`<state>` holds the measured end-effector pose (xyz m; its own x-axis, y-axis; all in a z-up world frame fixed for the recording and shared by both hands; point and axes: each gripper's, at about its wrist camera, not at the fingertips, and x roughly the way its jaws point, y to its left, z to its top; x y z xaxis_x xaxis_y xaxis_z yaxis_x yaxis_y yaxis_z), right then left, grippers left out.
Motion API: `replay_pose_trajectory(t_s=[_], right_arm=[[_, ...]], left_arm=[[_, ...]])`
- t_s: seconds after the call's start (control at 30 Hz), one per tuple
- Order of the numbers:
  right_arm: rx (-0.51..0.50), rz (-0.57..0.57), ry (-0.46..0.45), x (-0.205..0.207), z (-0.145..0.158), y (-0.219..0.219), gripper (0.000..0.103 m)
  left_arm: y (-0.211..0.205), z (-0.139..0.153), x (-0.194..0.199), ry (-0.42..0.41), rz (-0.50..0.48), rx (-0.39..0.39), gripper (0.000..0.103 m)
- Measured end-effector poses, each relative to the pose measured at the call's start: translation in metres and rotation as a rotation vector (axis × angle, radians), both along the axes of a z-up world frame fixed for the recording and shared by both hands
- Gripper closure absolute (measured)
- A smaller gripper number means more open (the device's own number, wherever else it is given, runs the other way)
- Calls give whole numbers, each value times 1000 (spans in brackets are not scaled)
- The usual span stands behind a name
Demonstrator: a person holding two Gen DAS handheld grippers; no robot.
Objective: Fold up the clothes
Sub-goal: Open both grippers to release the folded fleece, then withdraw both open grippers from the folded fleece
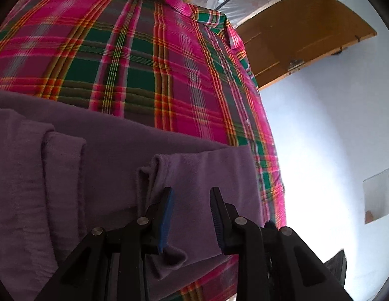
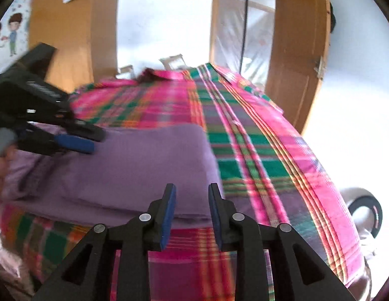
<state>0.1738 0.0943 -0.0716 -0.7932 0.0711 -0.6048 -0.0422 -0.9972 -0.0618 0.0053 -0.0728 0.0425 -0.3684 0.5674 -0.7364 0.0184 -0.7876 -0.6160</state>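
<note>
A purple garment lies folded into layers on a pink and green plaid bedcover. In the left wrist view my left gripper is open right over the garment's right-hand folded edge, and purple cloth lies between and under its blue pads. The right wrist view shows the same garment as a flat folded block. My right gripper hangs open at its near right corner, holding nothing. The left gripper reaches in from the left over the garment's far left side.
The plaid bedcover spans the whole bed, whose edge drops off on the right. Beyond it are a wooden door and white wall. A black ring-shaped object sits low to the right. A hand shows at the left edge.
</note>
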Motion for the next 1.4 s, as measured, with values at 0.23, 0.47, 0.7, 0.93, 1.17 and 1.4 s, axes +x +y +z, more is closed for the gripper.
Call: replay_pose_trajectory(t_s=[0.23, 0.47, 0.7, 0.93, 1.17, 1.4], right_arm=[[-10, -44, -34, 0, -14, 18, 75], [-13, -15, 7, 15, 2, -3, 74], [-42, 208, 4, -4, 3, -60, 75], [-103, 352, -75, -19, -9, -92, 75], [-212, 424, -158, -29, -7, -87, 75], [-217, 372, -161, -65, 16, -73, 75]], left_arm=[[-2, -3, 21, -17, -38, -60, 74], [-1, -1, 45, -34, -44, -149, 74], [-8, 12, 63, -3, -15, -114, 74], [-28, 19, 75, 25, 60, -80, 74], [-51, 11, 87, 15, 124, -49, 74], [-65, 5, 92, 19, 169, -25, 73]])
